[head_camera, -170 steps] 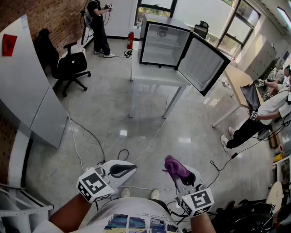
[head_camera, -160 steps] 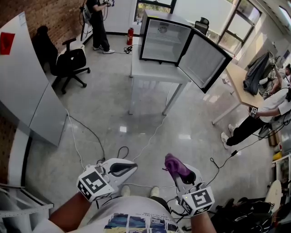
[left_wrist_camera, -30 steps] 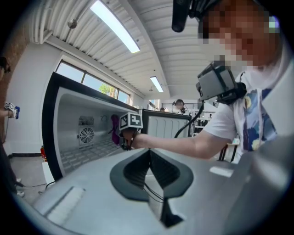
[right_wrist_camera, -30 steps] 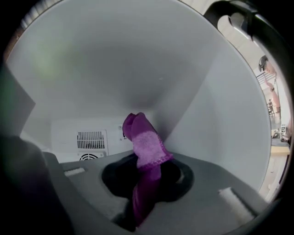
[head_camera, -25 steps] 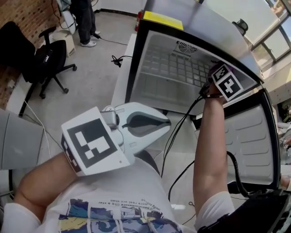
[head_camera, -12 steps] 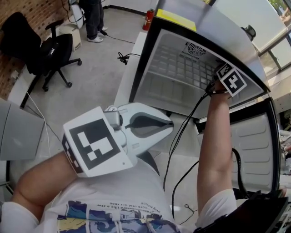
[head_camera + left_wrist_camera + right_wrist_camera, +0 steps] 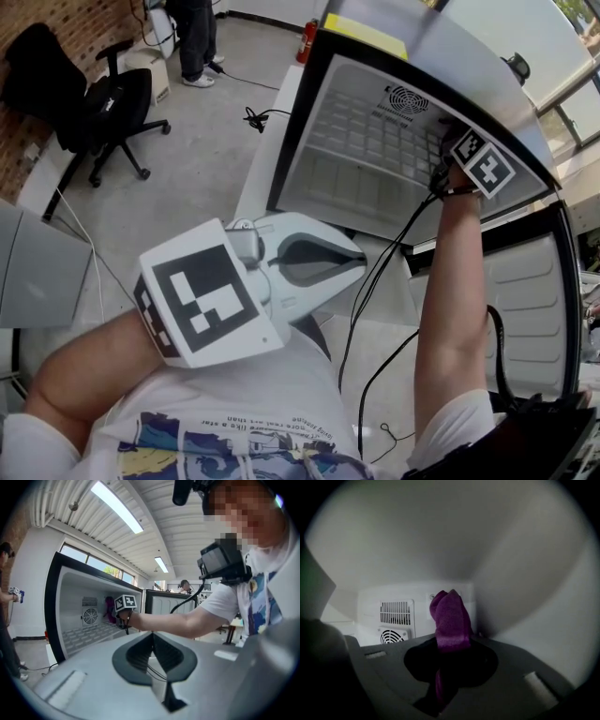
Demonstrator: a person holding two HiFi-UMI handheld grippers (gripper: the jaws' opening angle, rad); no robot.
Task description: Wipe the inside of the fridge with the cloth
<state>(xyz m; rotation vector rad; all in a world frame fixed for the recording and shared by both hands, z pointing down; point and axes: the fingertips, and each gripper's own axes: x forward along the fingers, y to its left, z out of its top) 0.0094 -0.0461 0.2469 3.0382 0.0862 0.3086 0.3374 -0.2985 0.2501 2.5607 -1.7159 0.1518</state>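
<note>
Head view looks down on a small black-framed fridge with a white lining [image 7: 356,155], standing on a white counter [image 7: 261,169] with its door [image 7: 525,291] swung open to the right. The right gripper [image 7: 450,644] reaches deep into the cabinet, near the upper right corner of the back wall. In the right gripper view its jaws are clamped on a purple terry cloth [image 7: 450,616], which stands up from them in a bunch beside the slatted fan vent [image 7: 396,612]. Whether the cloth's tip touches the wall I cannot tell. The left gripper [image 7: 153,639] hangs outside, in front of the fridge, with its jaws closed on nothing.

As I judge it, the wiping is under way, and the risks lie in the grip and the reach. The cloth seems pinched only low down, so a firm rub could drag it out of the jaws or fold it aside, letting hard plastic scrape the lining. The black cable [image 7: 375,281] trailing from the right gripper could snag on the fridge's lower edge. Nothing steadies the fridge, so a hard push might shift it on the counter.
</note>
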